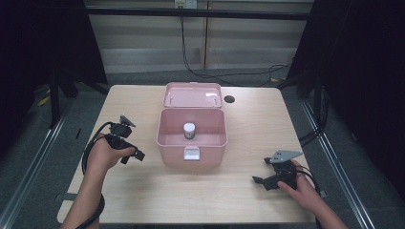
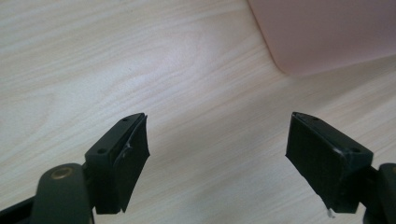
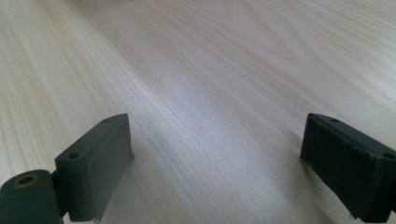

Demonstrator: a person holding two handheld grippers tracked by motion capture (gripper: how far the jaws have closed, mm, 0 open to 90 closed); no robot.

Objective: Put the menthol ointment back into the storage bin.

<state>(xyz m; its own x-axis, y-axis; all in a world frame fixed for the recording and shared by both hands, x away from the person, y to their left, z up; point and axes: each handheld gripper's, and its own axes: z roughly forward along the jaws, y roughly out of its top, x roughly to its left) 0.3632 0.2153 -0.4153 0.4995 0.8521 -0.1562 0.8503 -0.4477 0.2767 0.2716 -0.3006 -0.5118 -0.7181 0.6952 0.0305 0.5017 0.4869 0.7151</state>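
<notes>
A pink box [image 1: 191, 138] stands in the middle of the wooden table [image 1: 239, 191], its lid [image 1: 192, 95] tipped back open. Inside it stands a small jar [image 1: 189, 130] with a white cap. My left gripper [image 1: 136, 155] sits left of the box, low over the table, jaws open with nothing between them. From the left gripper view, a corner of the pink box [image 2: 327, 32] shows at the upper right, beyond the open gripper [image 2: 217, 149]. My right gripper [image 1: 260, 182] rests near the table's front right, open and empty; in its own view the gripper [image 3: 215, 163] faces bare wood.
A dark round hole [image 1: 229, 99] sits in the tabletop right of the lid. A white latch [image 1: 191, 153] hangs on the box's front wall. Black cables [image 1: 205, 71] run across the floor behind the table. Dark curtains flank both sides.
</notes>
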